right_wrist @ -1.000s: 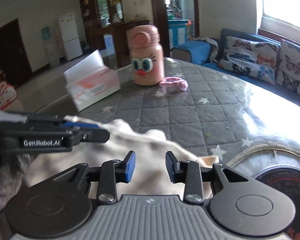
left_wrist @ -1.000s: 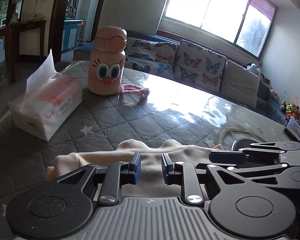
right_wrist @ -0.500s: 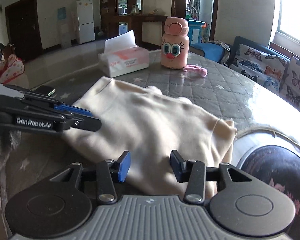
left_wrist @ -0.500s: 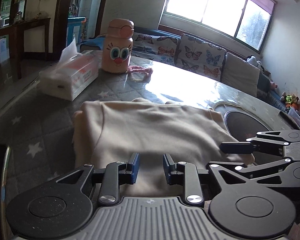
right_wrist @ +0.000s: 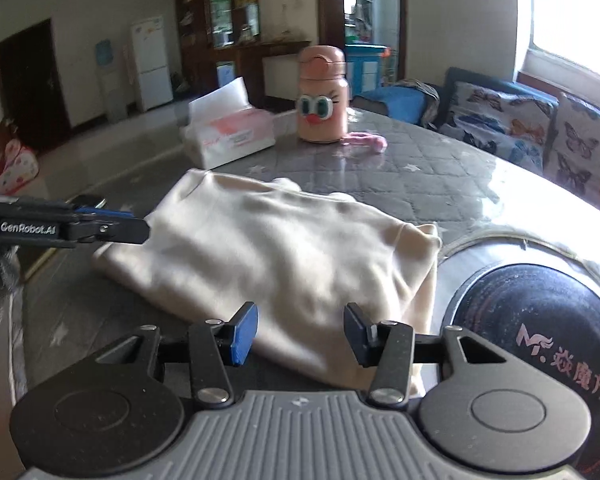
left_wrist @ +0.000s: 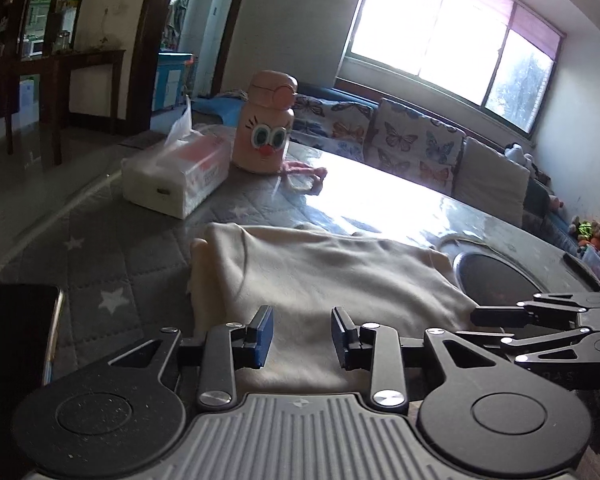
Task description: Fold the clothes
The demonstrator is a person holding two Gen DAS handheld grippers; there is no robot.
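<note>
Left wrist view: the left gripper point(left_wrist: 302, 336) hung over the near edge of a folded cream garment point(left_wrist: 324, 280), its jaws narrowly apart and opening, nothing pinched between the blue pads. The garment lay flat on the grey quilted table point(left_wrist: 140, 256), beside a dark round hotplate point(left_wrist: 496, 284). Behind it stood a tissue box point(left_wrist: 176, 176) and a pink cartoon-faced bottle point(left_wrist: 266, 136). A phone point(left_wrist: 16, 340) lay at far left.

Right wrist view: the right gripper point(right_wrist: 298, 338) hovered above the garment's point(right_wrist: 284, 248) near edge, jaws moderately apart and opening, gripping nothing. The left gripper's point(right_wrist: 140, 230) tips reached in from the left, at the garment's left edge.
</note>
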